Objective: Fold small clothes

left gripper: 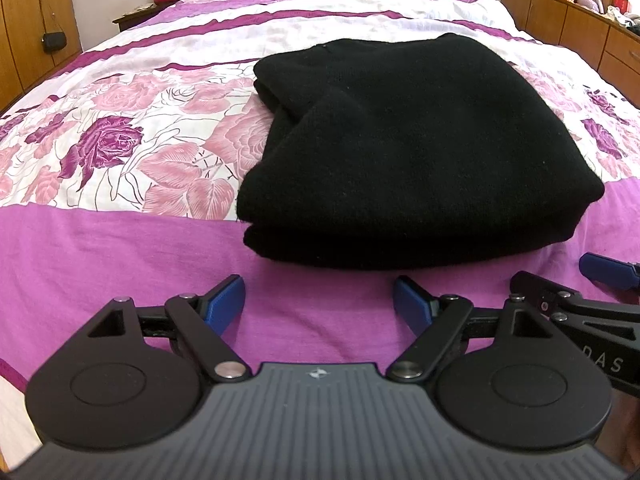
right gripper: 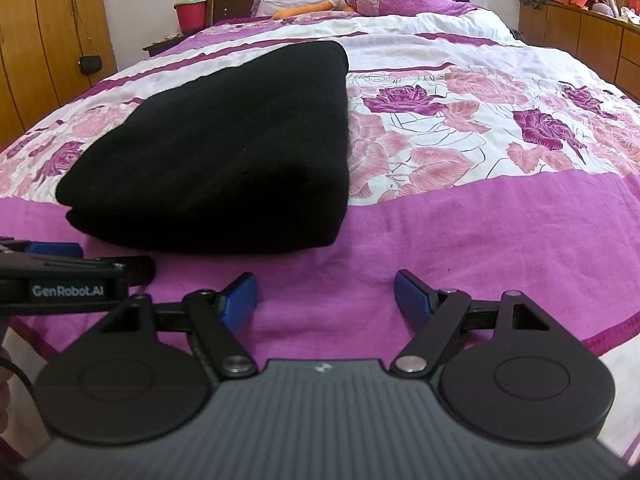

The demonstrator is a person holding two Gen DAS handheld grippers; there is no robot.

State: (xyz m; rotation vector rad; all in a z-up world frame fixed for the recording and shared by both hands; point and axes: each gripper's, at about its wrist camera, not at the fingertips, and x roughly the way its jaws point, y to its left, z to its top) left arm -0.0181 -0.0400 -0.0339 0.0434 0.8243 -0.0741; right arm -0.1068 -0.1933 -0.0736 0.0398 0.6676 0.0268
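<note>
left gripper (left gripper: 319, 300) and right gripper (right gripper: 325, 298) angled down, spread, short of folded black garment (left gripper: 416, 152)

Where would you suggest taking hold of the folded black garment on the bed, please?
Probably at the near edge of the black garment, coming in low from the bed's foot. There the stacked layers form a thick rounded roll lifted off the bedspread, and both open grippers already face it.

The left gripper (right gripper: 52, 256) is cut off by the frame edge; the black garment's (left gripper: 420, 152) underside is hidden.
</note>
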